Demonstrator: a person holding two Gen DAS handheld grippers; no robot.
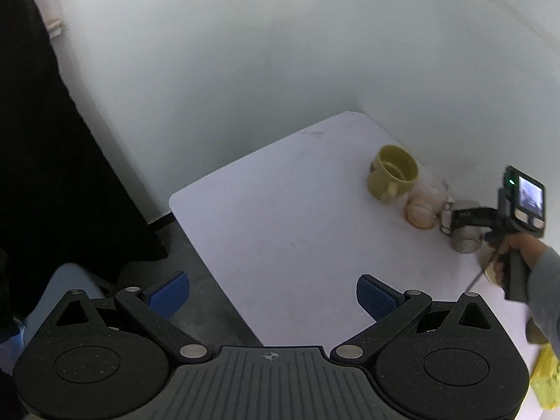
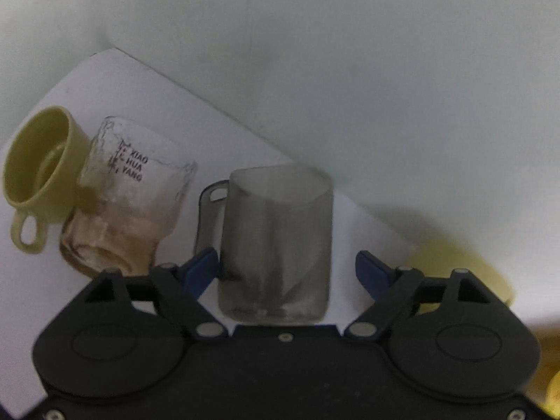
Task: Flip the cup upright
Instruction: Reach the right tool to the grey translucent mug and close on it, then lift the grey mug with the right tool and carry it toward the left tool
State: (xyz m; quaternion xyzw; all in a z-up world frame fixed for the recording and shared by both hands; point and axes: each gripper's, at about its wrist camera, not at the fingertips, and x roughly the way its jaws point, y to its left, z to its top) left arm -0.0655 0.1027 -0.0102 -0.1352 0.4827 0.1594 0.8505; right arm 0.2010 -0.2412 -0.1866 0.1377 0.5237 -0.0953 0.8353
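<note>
A grey translucent cup [image 2: 276, 245] with a handle on its left stands between the open blue fingers of my right gripper [image 2: 287, 273]; the left pad is close to its side, the right pad stands apart. In the left wrist view the same cup [image 1: 465, 238] sits under the right gripper [image 1: 446, 217] near the table's right side. A clear glass [image 2: 129, 206] with red and black lettering and a yellow mug [image 2: 38, 171] stand to its left. My left gripper [image 1: 273, 294] is open and empty over the table's near edge.
The white table [image 1: 280, 217] meets a white wall behind the cups. A yellow object [image 2: 465, 273] lies at the right, behind the right finger. Dark floor [image 1: 196, 280] and a black curtain lie left of the table.
</note>
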